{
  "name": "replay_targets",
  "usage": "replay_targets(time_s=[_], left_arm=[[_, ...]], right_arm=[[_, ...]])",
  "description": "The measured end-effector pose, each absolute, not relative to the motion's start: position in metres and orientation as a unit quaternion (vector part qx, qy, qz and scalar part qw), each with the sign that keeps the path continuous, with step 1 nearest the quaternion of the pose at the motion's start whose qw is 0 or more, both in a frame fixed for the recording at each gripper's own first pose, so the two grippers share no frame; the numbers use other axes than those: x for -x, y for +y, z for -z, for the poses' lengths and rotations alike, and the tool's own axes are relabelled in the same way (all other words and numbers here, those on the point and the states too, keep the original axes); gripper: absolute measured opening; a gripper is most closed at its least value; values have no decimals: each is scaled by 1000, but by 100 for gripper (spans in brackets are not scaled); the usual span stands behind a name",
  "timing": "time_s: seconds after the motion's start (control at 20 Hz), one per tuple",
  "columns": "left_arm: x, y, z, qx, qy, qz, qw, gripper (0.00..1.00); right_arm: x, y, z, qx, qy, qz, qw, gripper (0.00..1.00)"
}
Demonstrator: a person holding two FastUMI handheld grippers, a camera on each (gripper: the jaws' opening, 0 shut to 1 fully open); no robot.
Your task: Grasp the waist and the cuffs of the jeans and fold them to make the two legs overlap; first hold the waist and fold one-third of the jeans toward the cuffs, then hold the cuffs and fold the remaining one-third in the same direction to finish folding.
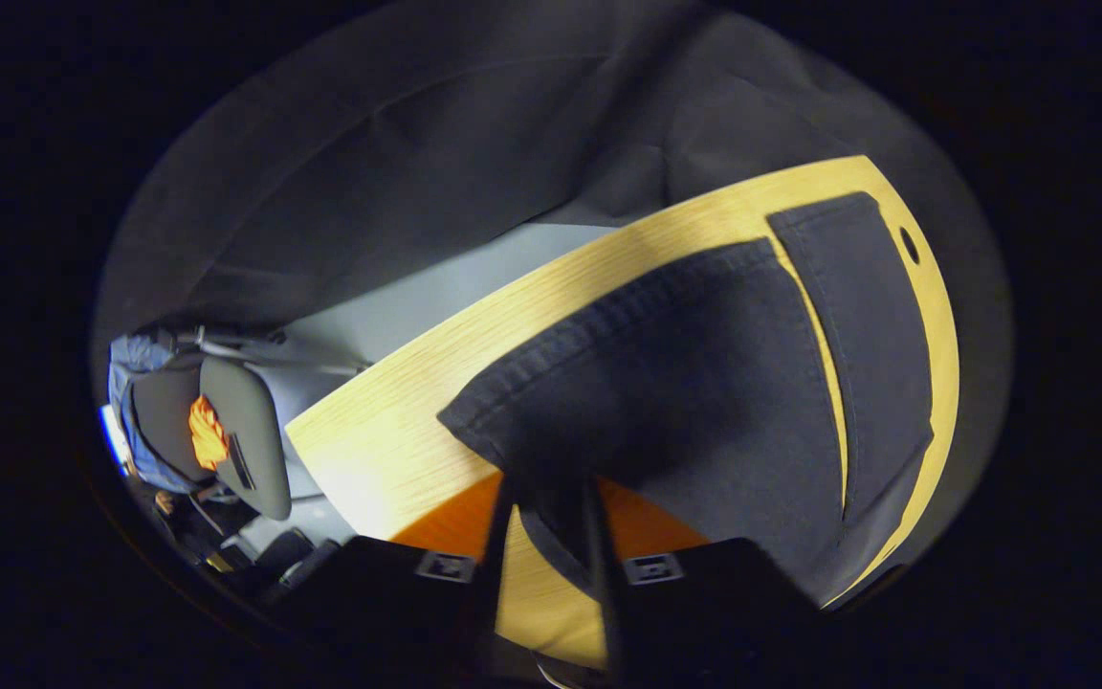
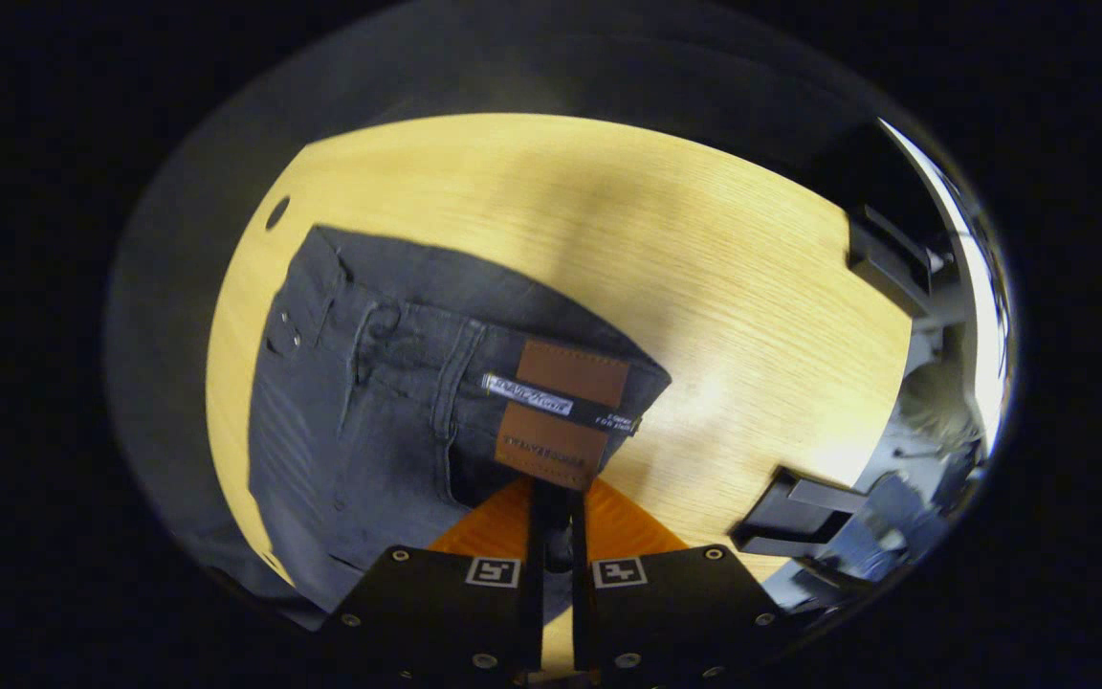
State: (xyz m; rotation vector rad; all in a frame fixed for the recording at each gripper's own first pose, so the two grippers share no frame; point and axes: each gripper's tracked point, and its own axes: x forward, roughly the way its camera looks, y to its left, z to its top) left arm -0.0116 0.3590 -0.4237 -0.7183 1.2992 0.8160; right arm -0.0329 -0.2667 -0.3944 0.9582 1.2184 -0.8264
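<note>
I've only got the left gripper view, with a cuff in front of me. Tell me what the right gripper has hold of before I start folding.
Observer: The right gripper is pinched on the waistband of the jeans, just below the brown leather patch.
Operator: Describe how the waist lies.
Observer: It is spread out on the table, not yet folded over. Its metal stud is at the end farthest from the gripper.
Operator: Report anything else near that end.
Observer: A black fixture sits at the table's edge, apart from the jeans.
</note>
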Motion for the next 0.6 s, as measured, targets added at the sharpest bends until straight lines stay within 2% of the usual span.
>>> replay_targets(time_s=[0.05, 0.1, 0.15, 0.25, 0.3, 0.35, 0.6], left_arm=[[6, 356, 426, 314, 578, -347, 668, 4], [-2, 357, 425, 321, 567, -327, 684, 4], [0, 353, 426, 332, 559, -310, 694, 4], [-4, 353, 417, 356, 530, -291, 713, 4], [-7, 353, 409, 366, 518, -284, 719, 4], [-6, 352, 405, 370, 512, -278, 724, 4], [-15, 346, 377, 380, 502, -271, 728, 4]], right_arm=[[32, -262, 398, -446, 519, 354, 637, 18], [32, -265, 394, -469, 507, 339, 639, 10], [30, -265, 388, -484, 489, 332, 646, 13], [28, -265, 377, -493, 469, 318, 660, 13], [27, -262, 374, -486, 471, 311, 667, 18], [24, -260, 367, -481, 472, 301, 675, 13], [13, -253, 349, -460, 475, 303, 687, 13]])
